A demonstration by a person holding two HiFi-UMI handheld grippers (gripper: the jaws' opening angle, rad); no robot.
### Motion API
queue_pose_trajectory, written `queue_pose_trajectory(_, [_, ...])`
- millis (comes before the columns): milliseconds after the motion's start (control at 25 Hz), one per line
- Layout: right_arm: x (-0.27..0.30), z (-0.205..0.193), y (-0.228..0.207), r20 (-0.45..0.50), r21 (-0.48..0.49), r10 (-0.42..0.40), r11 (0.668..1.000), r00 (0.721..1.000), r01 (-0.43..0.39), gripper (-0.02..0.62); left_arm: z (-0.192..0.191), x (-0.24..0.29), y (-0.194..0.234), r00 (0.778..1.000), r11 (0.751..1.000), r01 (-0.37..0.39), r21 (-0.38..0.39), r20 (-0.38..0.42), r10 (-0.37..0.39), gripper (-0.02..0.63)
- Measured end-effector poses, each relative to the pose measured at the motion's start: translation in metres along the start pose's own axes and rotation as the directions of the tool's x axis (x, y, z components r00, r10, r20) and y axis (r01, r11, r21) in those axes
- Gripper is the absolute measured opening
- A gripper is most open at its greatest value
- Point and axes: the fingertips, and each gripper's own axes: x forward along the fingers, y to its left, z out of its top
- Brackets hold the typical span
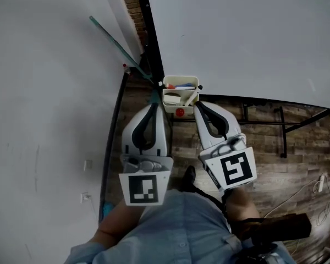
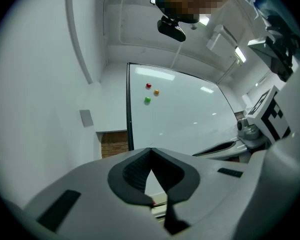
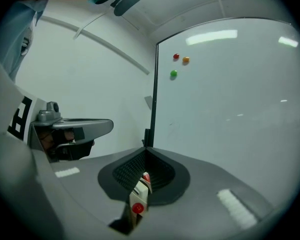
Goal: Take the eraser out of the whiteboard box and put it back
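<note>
A cream whiteboard box (image 1: 180, 95) hangs at the whiteboard's (image 1: 242, 37) lower left corner, with a red round magnet (image 1: 179, 112) on its front. Inside lie blue, red and pale items; I cannot tell which is the eraser. My left gripper (image 1: 154, 104) points at the box's left side, its tips together and nothing between them. My right gripper (image 1: 198, 104) points at the box's right side, also shut and empty. In the right gripper view, the box with its red magnet (image 3: 138, 208) shows through the gap behind the closed right gripper (image 3: 146, 150). The left gripper (image 2: 150, 150) faces the board.
A teal-handled pole (image 1: 115, 43) leans by the white wall on the left. Black stand legs (image 1: 280, 128) cross the wooden floor on the right, near a cable and power strip (image 1: 319, 183). Red, orange and green magnets (image 2: 148, 92) sit high on the board.
</note>
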Motion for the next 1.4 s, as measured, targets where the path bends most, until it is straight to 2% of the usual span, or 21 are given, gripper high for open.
queue_pose_trajectory(200, [0.019,0.000,-0.004,-0.002,-0.024,0.102,0.994,0.995,-0.102,0.006,0.006,0.015,0.005,0.998,0.998,-0.067,0.019,0.019,0.067,0.005])
queue_pose_trajectory(520, [0.041,-0.004,-0.001,-0.018,-0.061,0.187,0.980,0.982,-0.188,0.018,0.002,0.019,0.021,0.990,0.990,-0.140,0.017,0.017,0.140,0.005])
queue_pose_trajectory(960, [0.071,-0.031,0.013,-0.106,-0.075,0.260,0.960,0.960,-0.268,0.073,-0.023,0.038,0.042,0.992,0.992,-0.127,-0.024,-0.011,0.127,0.005])
queue_pose_trajectory(1400, [0.085,-0.072,0.024,-0.239,-0.100,0.328,0.928,0.914,-0.360,0.152,-0.048,0.054,0.051,0.991,0.990,-0.127,-0.058,-0.057,0.124,0.006])
